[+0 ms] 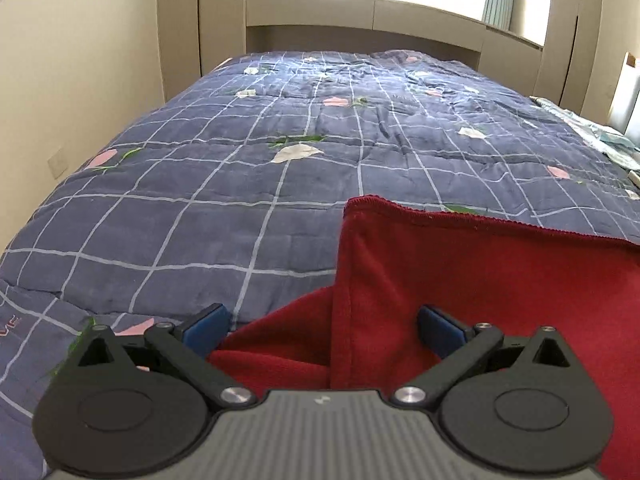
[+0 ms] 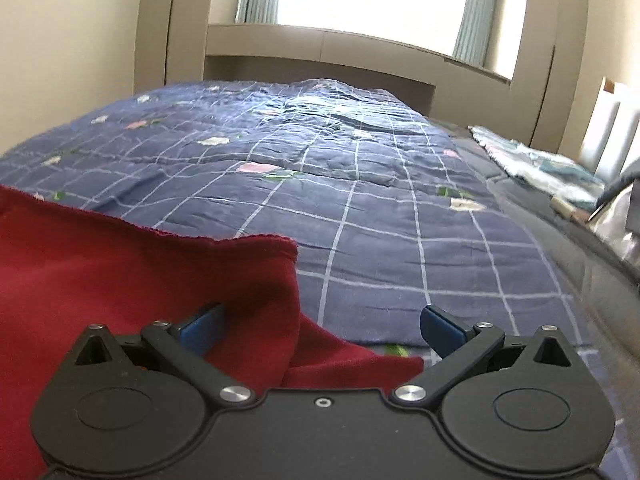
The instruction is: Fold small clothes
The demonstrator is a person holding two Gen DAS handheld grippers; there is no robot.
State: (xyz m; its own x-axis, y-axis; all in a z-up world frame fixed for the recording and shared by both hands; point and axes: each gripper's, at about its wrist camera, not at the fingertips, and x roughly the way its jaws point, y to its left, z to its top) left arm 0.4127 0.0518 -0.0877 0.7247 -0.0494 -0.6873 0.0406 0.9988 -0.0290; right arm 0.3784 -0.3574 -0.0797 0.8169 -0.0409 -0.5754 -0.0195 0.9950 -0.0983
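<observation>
A dark red cloth lies folded on the blue checked quilt, its stitched hem running across the lower right of the left wrist view. My left gripper stands open over the cloth's left folded edge, and its blue pads touch nothing. In the right wrist view the same red cloth fills the lower left, with its corner near the middle. My right gripper is open wide over the cloth's right edge, the fabric lying loose between the jaws.
The quilt covers a bed that runs to a beige headboard shelf below a bright window. A pale patterned fabric lies at the bed's right side. Beige walls and cupboards flank the bed.
</observation>
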